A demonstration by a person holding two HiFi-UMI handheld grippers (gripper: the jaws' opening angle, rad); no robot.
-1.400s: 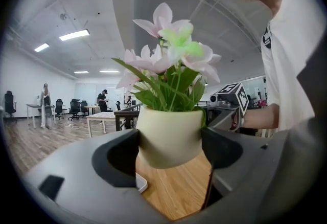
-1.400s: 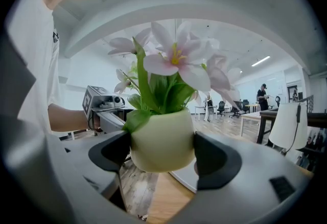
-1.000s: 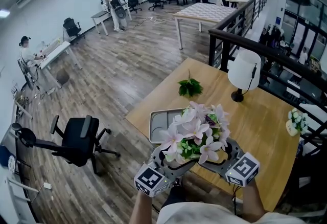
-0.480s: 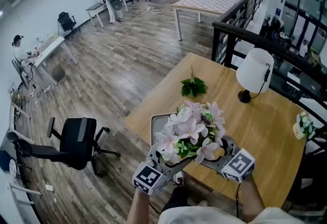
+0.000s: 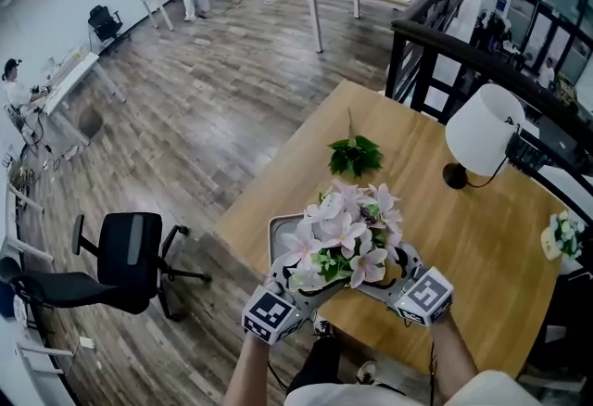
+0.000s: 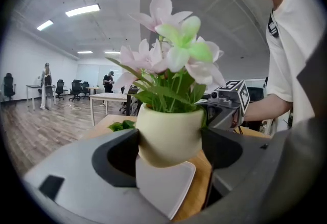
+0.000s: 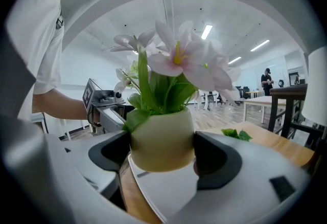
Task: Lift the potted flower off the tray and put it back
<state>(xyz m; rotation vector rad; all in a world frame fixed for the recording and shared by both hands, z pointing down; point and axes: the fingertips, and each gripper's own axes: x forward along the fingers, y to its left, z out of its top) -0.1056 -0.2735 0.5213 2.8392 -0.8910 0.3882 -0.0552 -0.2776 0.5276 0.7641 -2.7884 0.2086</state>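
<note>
The potted flower [image 5: 346, 233] has a cream pot and pink-white blooms. Both grippers hold it just above the grey tray [image 5: 278, 235] near the table's front edge. From the left, my left gripper [image 5: 298, 284] is shut on the pot [image 6: 169, 135]; its jaws press the pot's two sides, and the tray [image 6: 164, 188] shows underneath. The right gripper [image 5: 395, 272] is shut on the same pot [image 7: 162, 141] from the other side, above the tray [image 7: 166, 193]. Each gripper view shows the opposite gripper behind the pot. In the head view the flowers hide the pot.
On the wooden table [image 5: 473, 237] lie a green leaf sprig [image 5: 354, 154] beyond the tray, a white-shaded lamp [image 5: 485, 133] at the back right, and a small flower pot [image 5: 562, 235] at the right edge. A black railing [image 5: 435, 47] runs behind; an office chair [image 5: 125, 251] stands on the floor to the left.
The head view has tilted, so the table and lamp sit differently in frame. Both grippers keep their hold on the pot, and the flowers now cover more of the tray.
</note>
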